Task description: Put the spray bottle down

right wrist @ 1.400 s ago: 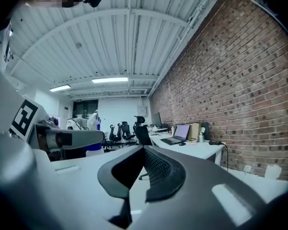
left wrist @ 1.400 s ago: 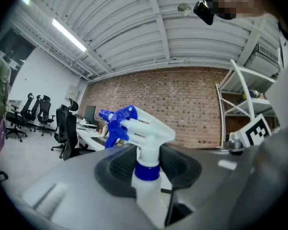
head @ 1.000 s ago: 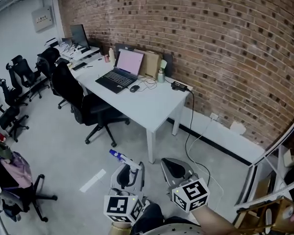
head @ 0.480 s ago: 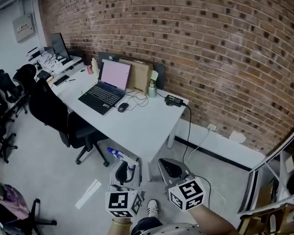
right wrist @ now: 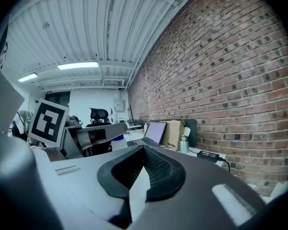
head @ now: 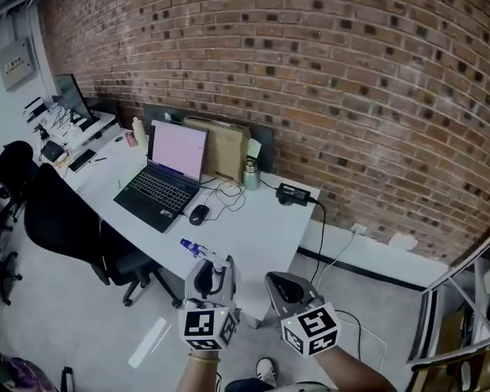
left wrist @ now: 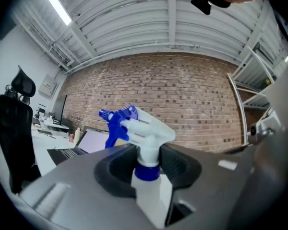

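Clamped the spray bottle (left wrist: 145,131) by its neck with the left gripper (left wrist: 148,159), jaws about half apart, pads (left wrist: 178,164) on both sides of the blue collar. Stood upright, long axis vertical, nozzle pointing toward the white desk (head: 265,223), close to its near edge. Saw the right gripper (right wrist: 143,169) closed and empty, just beside, equally near the desk. Looked like smooth hard plastic; ribbed dark pads; flat bare desktop ahead.
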Motion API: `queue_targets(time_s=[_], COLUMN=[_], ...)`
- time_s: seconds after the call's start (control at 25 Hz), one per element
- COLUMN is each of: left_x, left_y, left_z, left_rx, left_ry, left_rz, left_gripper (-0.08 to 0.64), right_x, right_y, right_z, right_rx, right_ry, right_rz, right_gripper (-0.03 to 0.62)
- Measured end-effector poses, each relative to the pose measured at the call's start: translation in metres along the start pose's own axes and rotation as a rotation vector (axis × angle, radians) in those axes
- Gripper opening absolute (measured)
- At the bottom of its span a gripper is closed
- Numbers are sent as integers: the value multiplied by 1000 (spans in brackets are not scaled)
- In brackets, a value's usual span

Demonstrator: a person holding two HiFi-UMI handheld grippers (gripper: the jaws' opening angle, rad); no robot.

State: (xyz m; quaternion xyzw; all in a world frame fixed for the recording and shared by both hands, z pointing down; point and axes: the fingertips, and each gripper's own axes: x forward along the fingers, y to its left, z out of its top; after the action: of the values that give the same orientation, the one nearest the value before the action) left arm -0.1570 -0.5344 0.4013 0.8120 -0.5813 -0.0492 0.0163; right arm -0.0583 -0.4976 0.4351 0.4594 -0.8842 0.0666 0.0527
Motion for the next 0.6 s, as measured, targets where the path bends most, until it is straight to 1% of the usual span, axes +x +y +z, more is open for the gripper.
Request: queue_targets(time_s=[0.16, 0.36, 0.44, 0.6], left_x=[39, 67, 71, 74], left_y=[13, 22, 21, 15], left_z=[-15, -36, -42, -45], left_rx=[-10, -61, -59, -29], left_ry=[16, 56, 60, 61], left_rz=[-30, -31, -35, -38], left_gripper=[138, 138, 140, 141], right_x=[23, 42, 46, 50], right_y=[-15, -32, -36, -40], right_z=[-5, -7, -6, -4], right_rx=[14, 25, 29, 37], right_ry=[23, 26, 22, 16], right_rz=[-26, -50, -57, -62], right_gripper=[-2, -2, -2, -2])
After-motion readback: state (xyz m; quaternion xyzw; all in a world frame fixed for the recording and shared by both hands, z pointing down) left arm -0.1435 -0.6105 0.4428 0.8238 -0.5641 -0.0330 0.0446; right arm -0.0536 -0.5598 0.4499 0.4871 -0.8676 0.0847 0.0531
